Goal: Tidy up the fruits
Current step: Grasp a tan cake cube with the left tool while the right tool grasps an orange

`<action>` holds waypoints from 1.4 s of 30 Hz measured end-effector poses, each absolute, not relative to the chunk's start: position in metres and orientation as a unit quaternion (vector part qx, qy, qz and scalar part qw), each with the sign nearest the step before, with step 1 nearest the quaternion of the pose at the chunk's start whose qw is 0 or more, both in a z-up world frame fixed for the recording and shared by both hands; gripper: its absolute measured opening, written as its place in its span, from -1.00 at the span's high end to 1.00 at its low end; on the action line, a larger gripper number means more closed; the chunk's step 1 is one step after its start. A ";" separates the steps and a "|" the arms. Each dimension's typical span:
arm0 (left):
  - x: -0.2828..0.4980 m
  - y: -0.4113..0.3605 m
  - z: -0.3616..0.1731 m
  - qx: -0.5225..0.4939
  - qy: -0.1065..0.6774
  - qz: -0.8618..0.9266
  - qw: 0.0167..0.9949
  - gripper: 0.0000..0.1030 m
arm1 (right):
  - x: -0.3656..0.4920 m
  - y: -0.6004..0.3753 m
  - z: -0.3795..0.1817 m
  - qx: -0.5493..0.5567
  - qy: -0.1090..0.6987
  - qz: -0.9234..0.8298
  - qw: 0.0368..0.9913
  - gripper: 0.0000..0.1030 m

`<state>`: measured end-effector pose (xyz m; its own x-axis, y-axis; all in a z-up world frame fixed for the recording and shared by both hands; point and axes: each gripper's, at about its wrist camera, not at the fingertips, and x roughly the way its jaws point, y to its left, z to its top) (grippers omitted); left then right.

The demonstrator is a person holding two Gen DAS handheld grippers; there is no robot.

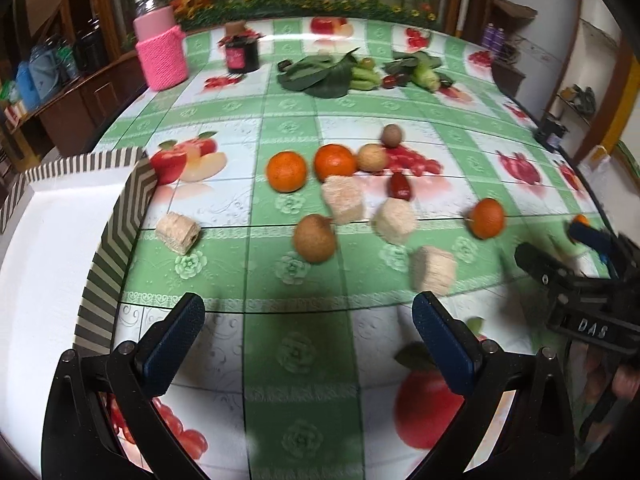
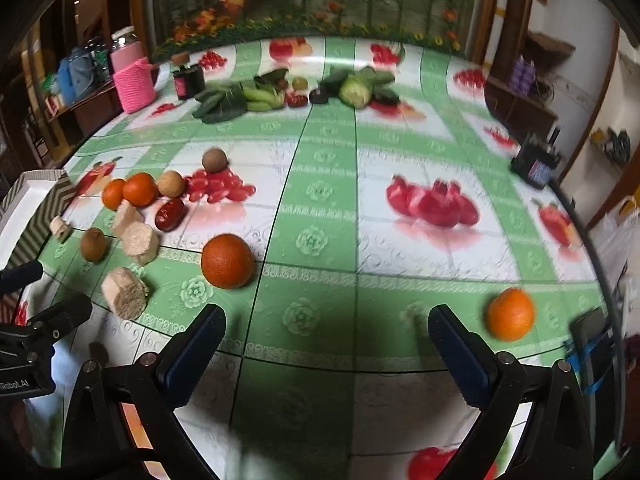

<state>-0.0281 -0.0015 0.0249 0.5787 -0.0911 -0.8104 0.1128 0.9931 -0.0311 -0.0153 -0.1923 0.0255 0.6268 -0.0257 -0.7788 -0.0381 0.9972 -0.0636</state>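
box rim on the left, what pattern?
Black-and-white stripes, chevron on the near wall of the box. The inside is plain white. Clearest in the left wrist view.

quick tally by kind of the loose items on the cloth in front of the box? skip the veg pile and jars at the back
Oranges: 4
Beige cut blocks: 4
Brown round fruits: 3
Red date: 1
Total: 12

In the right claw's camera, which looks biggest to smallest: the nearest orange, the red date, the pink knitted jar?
1. Nearest orange
2. Pink knitted jar, a close second, though it stands far back, so it is probably bigger in reality
3. Red date
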 end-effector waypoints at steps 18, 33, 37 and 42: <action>-0.030 -0.057 0.034 0.049 0.448 -0.113 0.886 -0.84 | -0.042 -0.224 0.049 -0.007 0.419 0.053 0.907 -0.52; -0.019 -0.064 0.018 0.046 0.468 -0.127 0.873 0.70 | -0.027 -0.215 0.044 0.020 0.431 0.107 0.896 -0.01; -0.021 -0.060 0.019 0.037 0.470 -0.137 0.871 0.71 | -0.019 -0.198 0.041 0.009 0.435 0.130 0.891 -0.01; -0.022 -0.052 0.020 0.023 0.476 -0.150 0.866 0.71 | -0.002 -0.175 0.037 -0.002 0.442 0.157 0.883 0.00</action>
